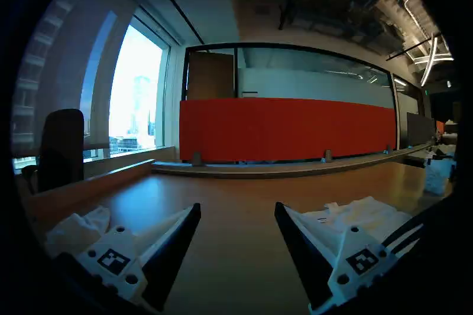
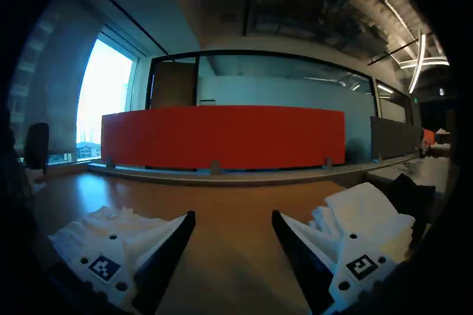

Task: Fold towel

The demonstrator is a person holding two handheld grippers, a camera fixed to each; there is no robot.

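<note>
In the left gripper view my left gripper stands open low over the wooden table, nothing between its fingers. A crumpled white towel lies on the table behind its right finger, and another white cloth lies behind its left finger. In the right gripper view my right gripper is open too, over bare wood. A loose white towel lies behind its left finger. A stack of folded white towels sits behind its right finger.
A red divider panel runs along the far edge of the table, with a glass wall behind it. A dark office chair stands at the left by the window. A dark item lies beside the folded stack.
</note>
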